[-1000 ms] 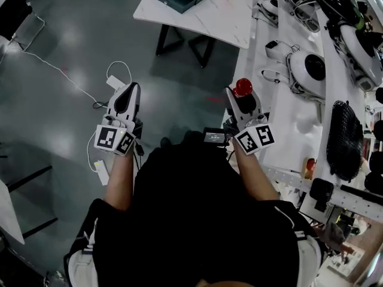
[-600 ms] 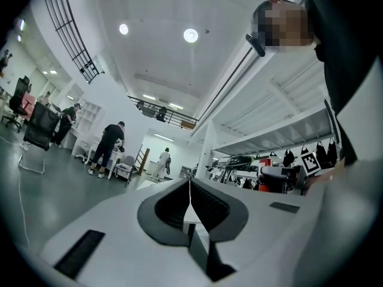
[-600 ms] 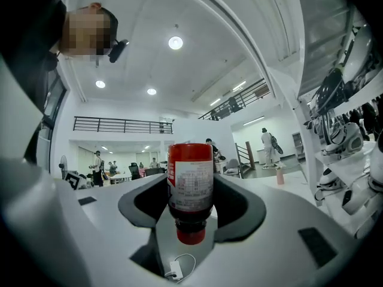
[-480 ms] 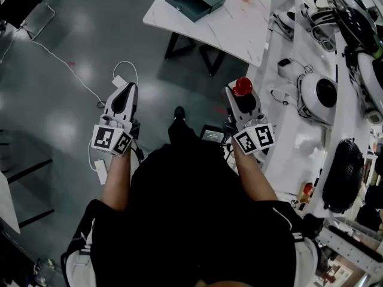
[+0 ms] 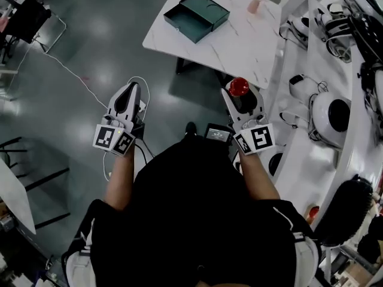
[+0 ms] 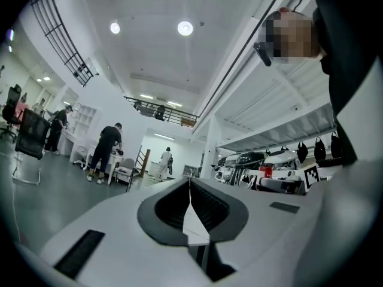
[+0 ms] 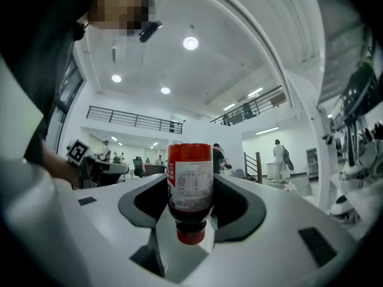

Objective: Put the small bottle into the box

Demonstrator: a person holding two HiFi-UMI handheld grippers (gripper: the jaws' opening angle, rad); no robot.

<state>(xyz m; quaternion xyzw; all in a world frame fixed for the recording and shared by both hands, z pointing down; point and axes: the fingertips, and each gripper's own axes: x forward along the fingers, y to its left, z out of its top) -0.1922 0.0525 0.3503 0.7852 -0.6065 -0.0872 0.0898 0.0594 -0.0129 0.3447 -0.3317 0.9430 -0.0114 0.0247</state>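
My right gripper (image 5: 237, 89) is shut on a small bottle (image 7: 190, 187) with a red body, a printed label and a red cap; in the head view the small bottle (image 5: 239, 86) shows as a red round top between the jaws. My left gripper (image 5: 128, 94) is shut with nothing in it, its jaws meeting edge to edge (image 6: 190, 203). Both are held in front of the person's body and point upward. The box (image 5: 196, 16), dark green and open, lies on the white table (image 5: 239, 40) ahead, well beyond both grippers.
A small pink bottle (image 5: 255, 4) stands on the white table right of the box. A long white bench (image 5: 311, 142) at the right carries headsets and black gear. A white cable (image 5: 66, 70) runs over the grey floor at the left. People stand far off (image 6: 106, 151).
The view has advanced toward the white table: the box and table now sit lower and nearer in the head view. Both grippers keep their pose, the right still holding the bottle.
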